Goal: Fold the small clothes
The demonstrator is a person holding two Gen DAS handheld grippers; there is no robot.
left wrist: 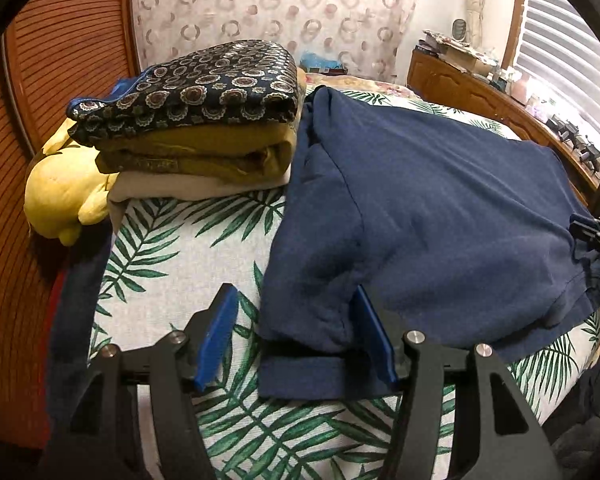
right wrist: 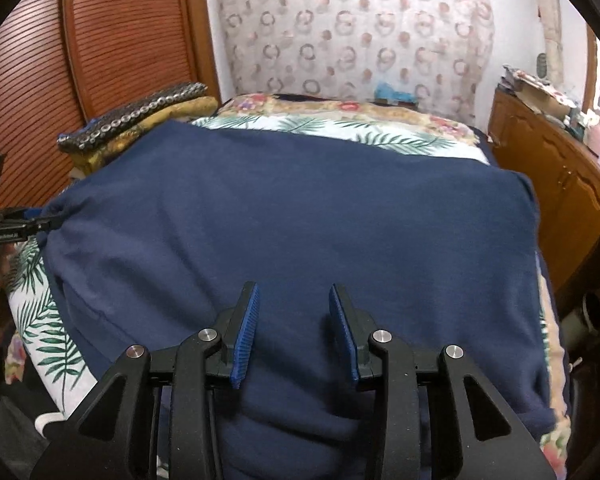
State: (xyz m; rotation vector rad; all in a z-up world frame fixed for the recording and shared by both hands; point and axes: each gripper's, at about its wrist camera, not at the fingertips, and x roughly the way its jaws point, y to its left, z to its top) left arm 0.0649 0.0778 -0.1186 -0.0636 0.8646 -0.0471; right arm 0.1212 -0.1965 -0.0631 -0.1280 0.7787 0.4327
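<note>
A yellow plush toy [left wrist: 62, 192] lies at the far left edge of the bed [left wrist: 172, 252], against a slatted wooden door [left wrist: 60, 72]. Just beside it sits a stack of folded clothes [left wrist: 196, 128]: a pale piece at the bottom, a mustard-coloured one in the middle and a dark patterned one with round motifs on top. The bed wears a white cover printed with green palm leaves. To the right of the stack, touching its side, a navy blue shirt [left wrist: 420, 208] lies spread flat over the cover, with a sleeve reaching toward the near edge. The left hand-held gripper [left wrist: 296, 312] hangs low over that near sleeve with its blue pads spread apart; the left pad is over bare bed cover and the right pad stands at the sleeve's fabric, with the sleeve edge between them but not pinched. In the right wrist view the same shirt [right wrist: 300, 216] fills most of the bed, and the right hand-held gripper [right wrist: 294, 312] hovers above its near part with its pads parted and nothing pressed between them. Farther right, a wooden cabinet [right wrist: 548, 176] runs along the bed's side, with cluttered items on top, and a window with blinds [left wrist: 572, 52] glows brightly behind it. A patterned curtain [right wrist: 356, 28] hangs at the head of the bed.
</note>
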